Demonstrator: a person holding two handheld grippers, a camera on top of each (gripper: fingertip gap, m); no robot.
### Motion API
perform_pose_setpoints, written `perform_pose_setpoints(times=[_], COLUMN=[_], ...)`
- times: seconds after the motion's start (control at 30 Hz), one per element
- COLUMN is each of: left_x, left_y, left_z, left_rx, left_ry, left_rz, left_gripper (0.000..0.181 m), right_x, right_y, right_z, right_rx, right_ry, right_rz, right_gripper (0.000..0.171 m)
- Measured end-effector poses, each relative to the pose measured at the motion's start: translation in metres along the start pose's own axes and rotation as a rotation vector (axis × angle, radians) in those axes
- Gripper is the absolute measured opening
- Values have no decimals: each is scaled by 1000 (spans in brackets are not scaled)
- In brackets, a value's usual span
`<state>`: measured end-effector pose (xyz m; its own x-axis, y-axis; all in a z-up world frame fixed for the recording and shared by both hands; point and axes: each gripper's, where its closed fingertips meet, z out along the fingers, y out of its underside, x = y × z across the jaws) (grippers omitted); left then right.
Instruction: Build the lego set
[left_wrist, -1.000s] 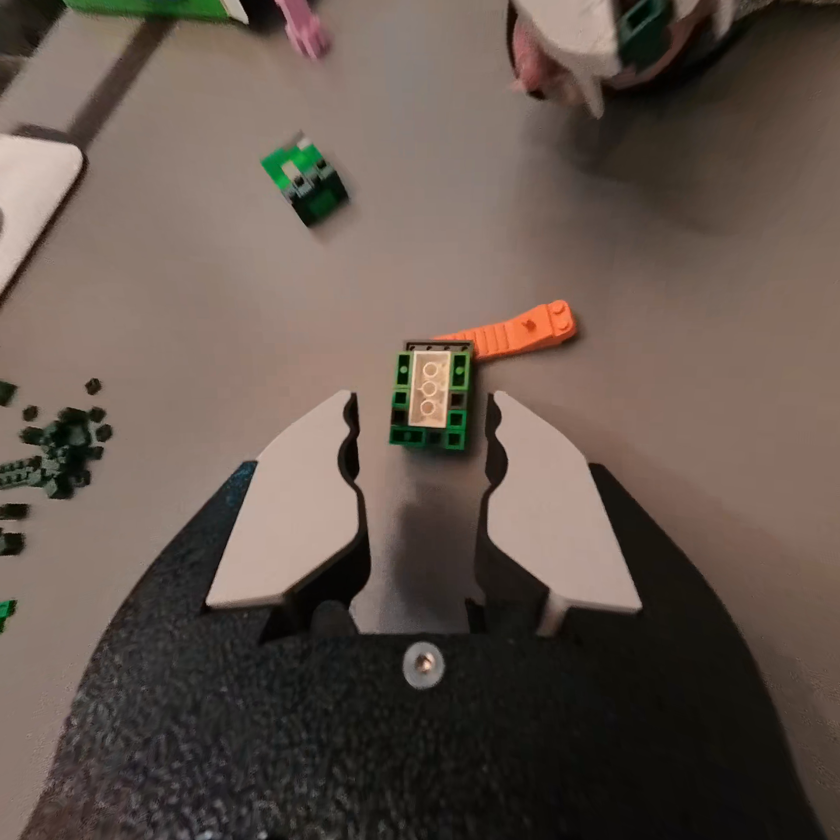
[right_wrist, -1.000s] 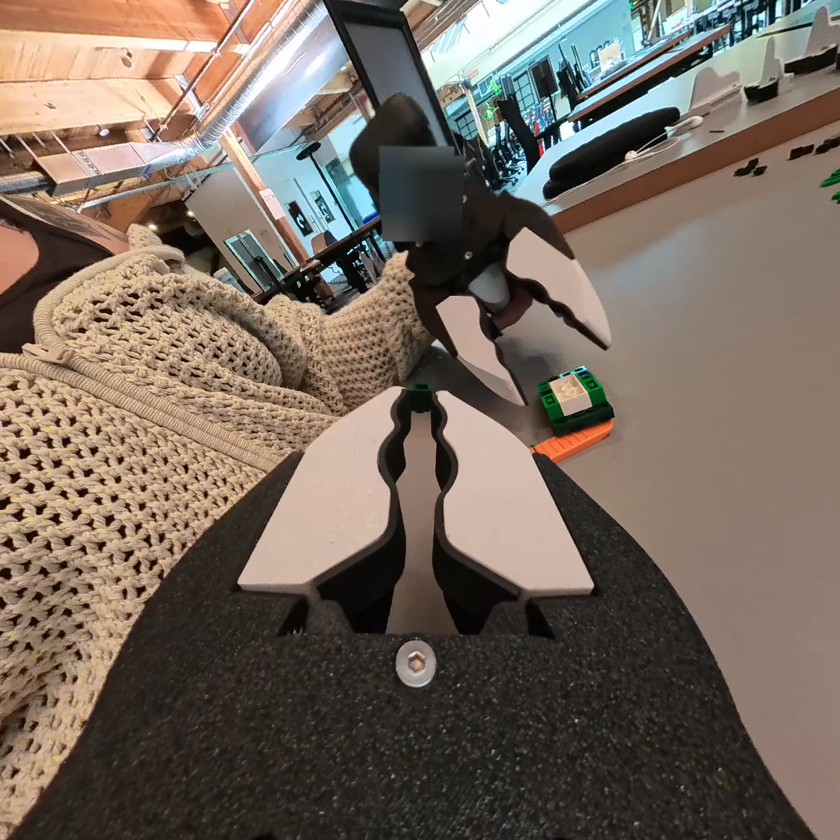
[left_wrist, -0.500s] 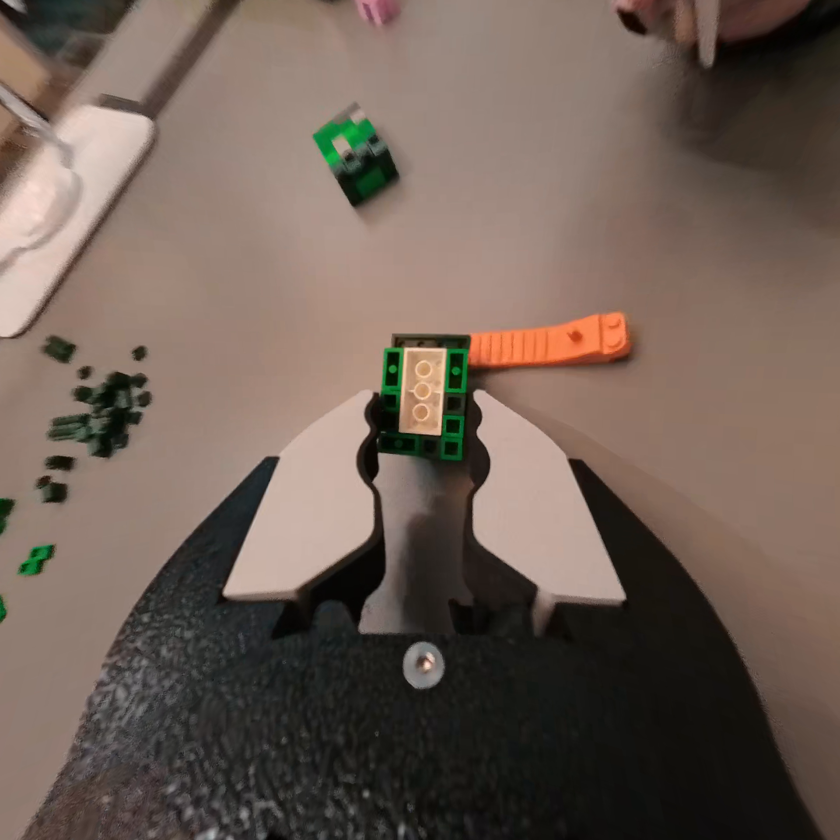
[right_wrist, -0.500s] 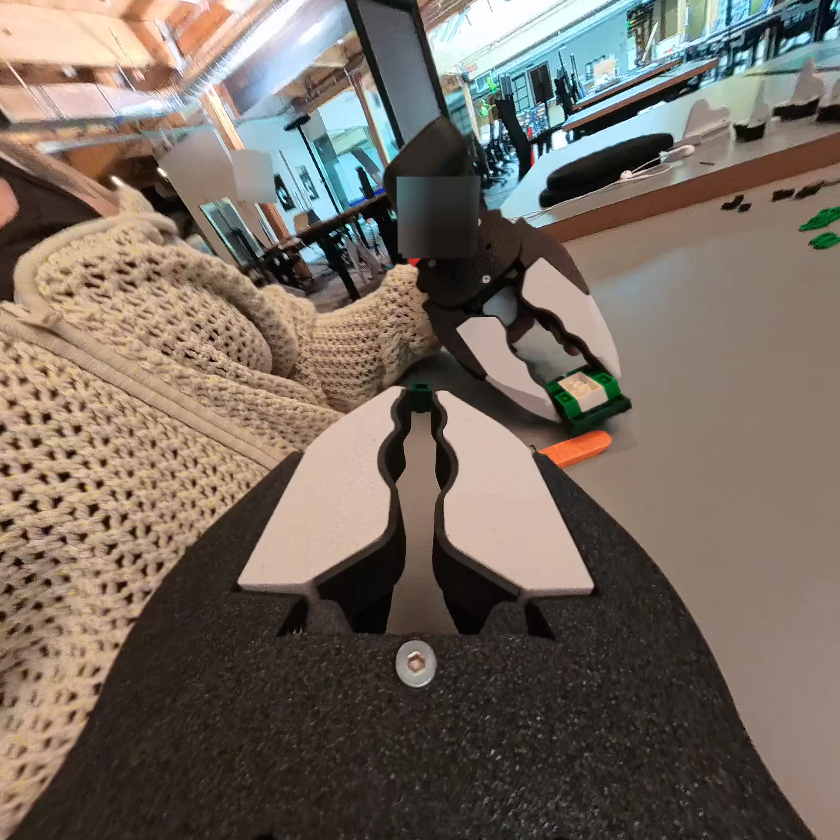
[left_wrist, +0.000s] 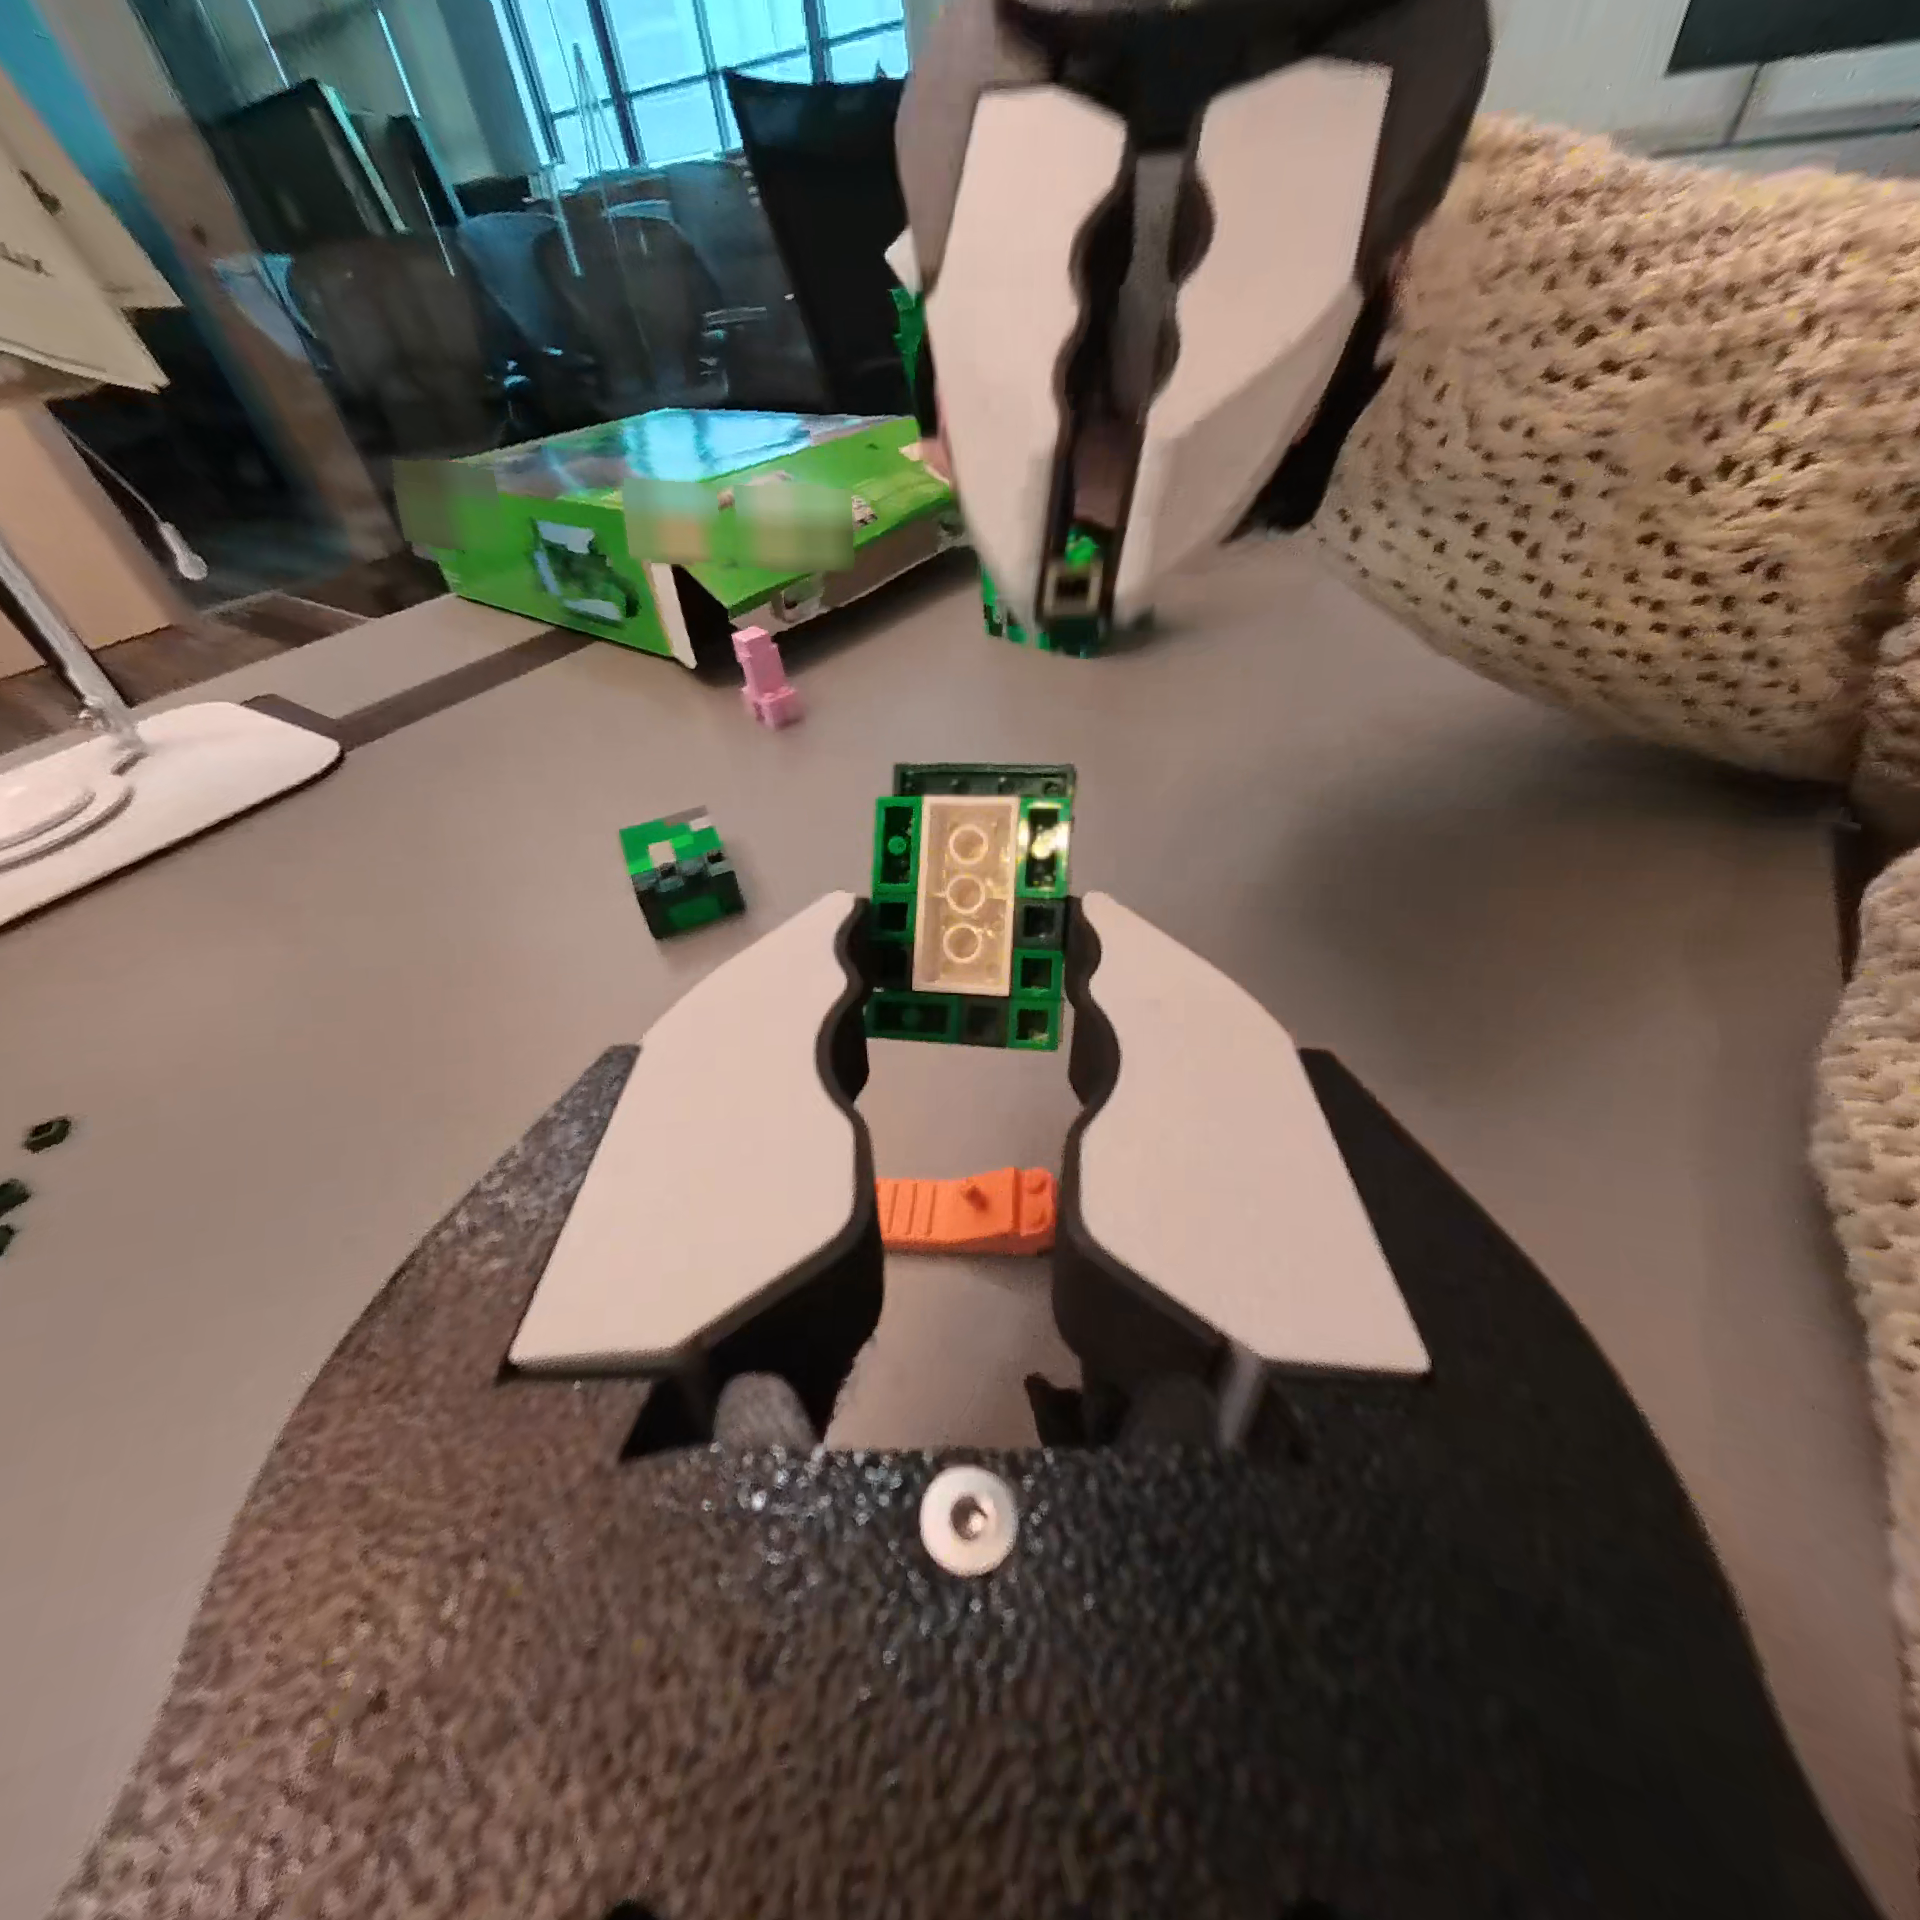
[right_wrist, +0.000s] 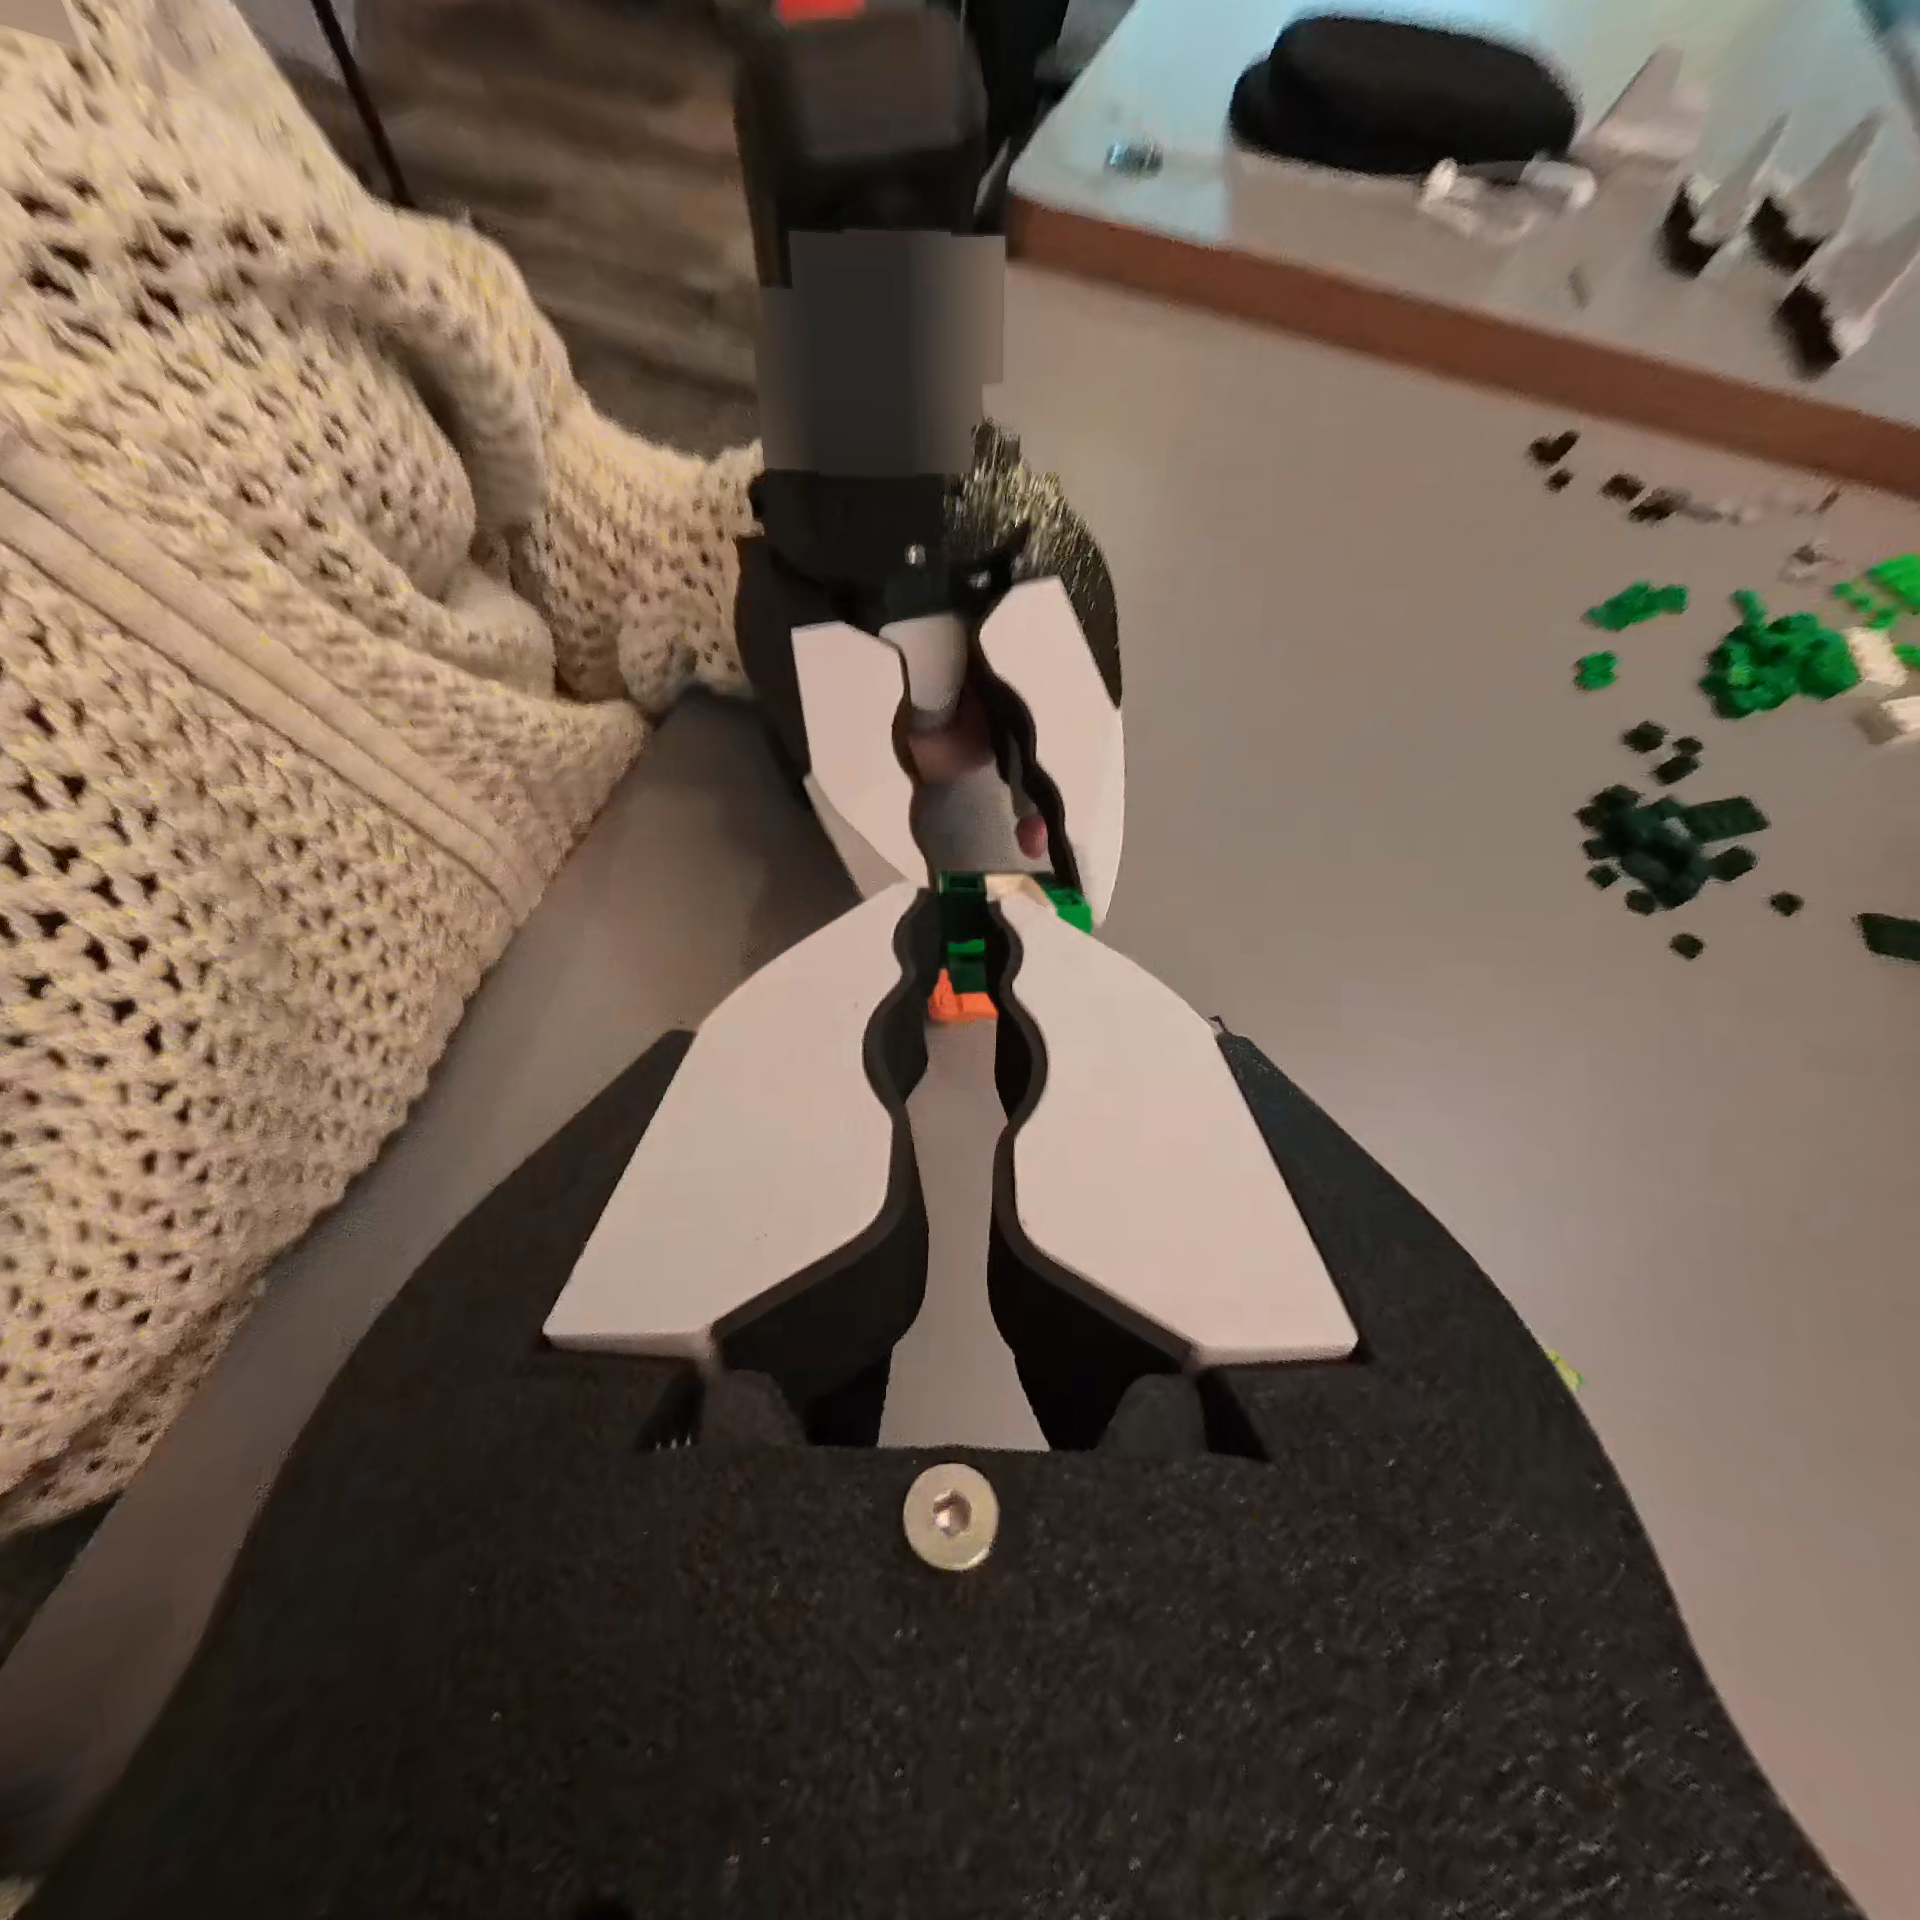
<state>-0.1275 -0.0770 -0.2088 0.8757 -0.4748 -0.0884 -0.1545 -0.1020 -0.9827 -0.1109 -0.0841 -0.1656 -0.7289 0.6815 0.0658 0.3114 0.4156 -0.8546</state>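
Observation:
My left gripper is shut on a green Lego assembly with a cream brick on top and holds it above the table. My right gripper is shut on a small green piece. It points at the left gripper, which holds the assembly just beyond my right fingertips. In the left wrist view the right gripper hangs above and behind the assembly with the small piece at its tip.
An orange brick separator lies on the grey table under the left gripper. A small green build, a pink figure and a green box are farther back. Loose green pieces lie right. A knit sleeve fills the right. About 5 cm separates my left fingertips from my right. About 7 cm separates my left fingertips from the orange brick separator.
My left gripper closed on the assembly and lifted it off the table, tilting up. My right gripper swung round with its small green piece to face the assembly closely.

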Motion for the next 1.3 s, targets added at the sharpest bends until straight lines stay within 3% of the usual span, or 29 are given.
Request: perform_pose_setpoints(times=[0.33, 1.3], left_x=[4, 3], left_y=[-1, -2], left_z=[-4, -3], left_rx=[23, 33], left_ry=[11, 26], left_rz=[5, -32], left_gripper=[36, 36], right_x=[-1, 0], right_y=[9, 15], right_z=[24, 23], right_rx=[-202, -303], right_ry=[-58, -45], right_rz=[-53, -112], right_gripper=[8, 8])
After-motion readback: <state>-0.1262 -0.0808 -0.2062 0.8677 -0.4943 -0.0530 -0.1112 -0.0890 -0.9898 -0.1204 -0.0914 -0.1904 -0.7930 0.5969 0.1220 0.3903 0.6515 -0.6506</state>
